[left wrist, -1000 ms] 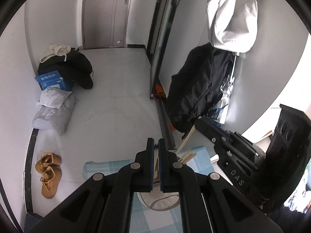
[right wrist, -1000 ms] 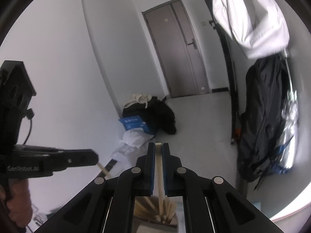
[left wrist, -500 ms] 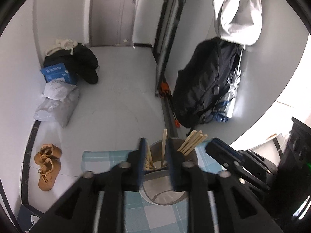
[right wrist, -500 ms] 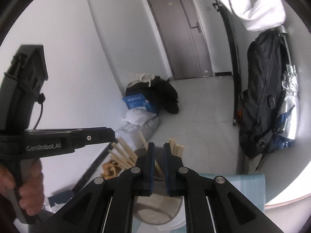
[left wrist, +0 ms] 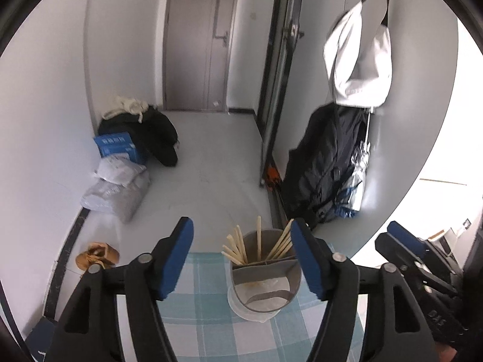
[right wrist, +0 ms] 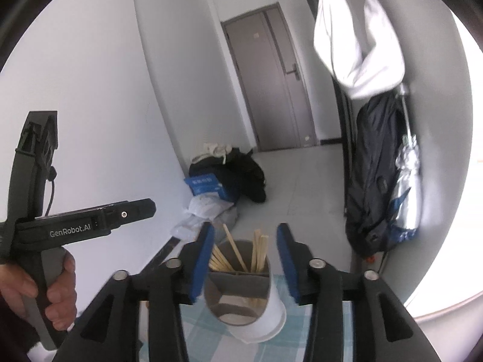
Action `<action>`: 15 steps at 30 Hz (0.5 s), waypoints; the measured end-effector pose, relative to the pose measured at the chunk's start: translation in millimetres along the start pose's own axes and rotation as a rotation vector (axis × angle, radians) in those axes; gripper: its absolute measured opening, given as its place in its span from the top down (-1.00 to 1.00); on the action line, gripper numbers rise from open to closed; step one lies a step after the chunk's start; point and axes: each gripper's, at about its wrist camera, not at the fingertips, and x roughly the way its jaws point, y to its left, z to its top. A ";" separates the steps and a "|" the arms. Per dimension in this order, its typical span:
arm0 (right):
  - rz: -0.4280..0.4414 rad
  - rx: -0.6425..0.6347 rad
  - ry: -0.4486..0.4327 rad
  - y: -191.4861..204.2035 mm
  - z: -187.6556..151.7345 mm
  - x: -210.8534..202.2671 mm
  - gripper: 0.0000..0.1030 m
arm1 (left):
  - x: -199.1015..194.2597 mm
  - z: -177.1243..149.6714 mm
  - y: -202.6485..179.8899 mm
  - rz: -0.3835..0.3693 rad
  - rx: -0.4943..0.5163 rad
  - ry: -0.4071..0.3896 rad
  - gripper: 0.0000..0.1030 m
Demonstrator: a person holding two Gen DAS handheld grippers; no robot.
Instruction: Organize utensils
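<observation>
The left gripper (left wrist: 241, 235) is seen with jaws opening, nothing pressed between the blue pads (left wrist: 175, 259). Just ahead of its fingertips, the utensil holder (left wrist: 264, 277) is set upright on the checked cloth (left wrist: 208, 316), with wooden chopsticks (left wrist: 238, 246) fanned out in its far compartment. The right gripper (right wrist: 244, 233) is likewise opening, empty, the holder framed between and just beyond its fingers. The left tool is gripped by a hand (right wrist: 45, 289).
</observation>
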 end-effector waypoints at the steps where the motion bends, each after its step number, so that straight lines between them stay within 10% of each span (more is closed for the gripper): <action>1: -0.002 -0.005 -0.015 2.4 1.7 -6.5 -0.07 | -7.2 0.2 -0.9 0.005 0.002 -0.020 -0.29; 5: -0.007 -0.028 -0.099 13.7 5.5 -38.0 -0.53 | -31.6 -3.3 -1.4 0.040 0.001 -0.096 -0.59; 15: -0.039 -0.100 -0.179 35.3 -24.9 -79.0 -0.76 | -64.6 -38.3 5.5 0.122 -0.003 -0.243 -0.92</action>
